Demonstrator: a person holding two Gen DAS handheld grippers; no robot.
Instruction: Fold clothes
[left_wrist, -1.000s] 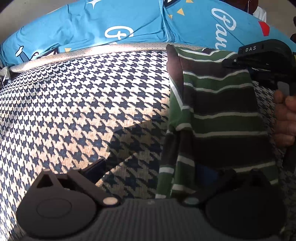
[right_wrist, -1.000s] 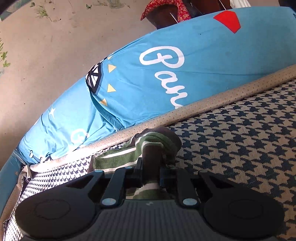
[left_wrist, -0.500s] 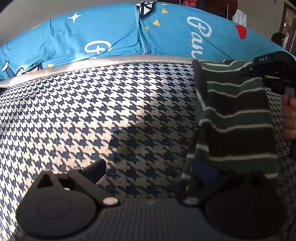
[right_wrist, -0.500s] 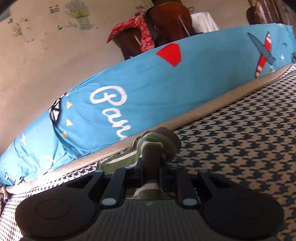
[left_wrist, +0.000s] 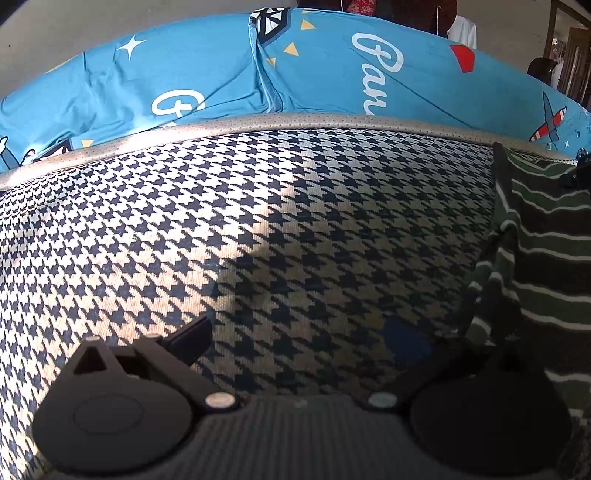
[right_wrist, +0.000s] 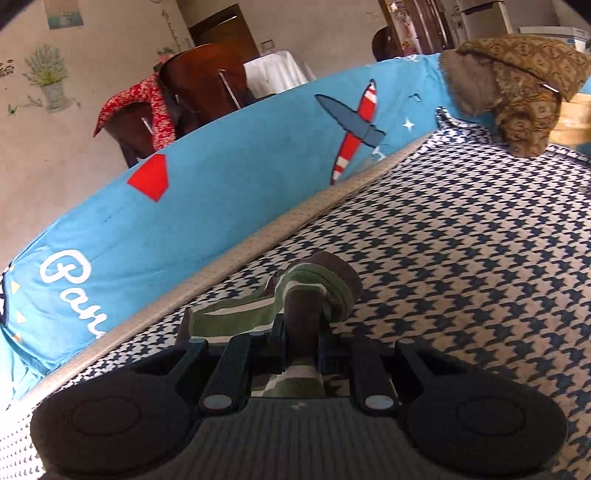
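Left wrist view: left gripper (left_wrist: 295, 338) fingers spread wide, empty, above houndstooth mattress (left_wrist: 258, 221). Striped green-brown garment (left_wrist: 543, 258) hangs at right edge, near mattress's beige piping; blue printed sheet (left_wrist: 332, 66) beyond.

Right wrist view: right gripper (right_wrist: 301, 343) pinching striped garment (right_wrist: 314, 291) fold, lifted above mattress (right_wrist: 461, 258). Brown patterned cloth (right_wrist: 524, 92) at mattress's far corner.

My striped garment (right_wrist: 295, 306), green and brown with thin white lines, sits bunched and pinched in my right tongs (right_wrist: 301, 354). Seen from my left wrist it hangs at three o'clock, draping down in folds.
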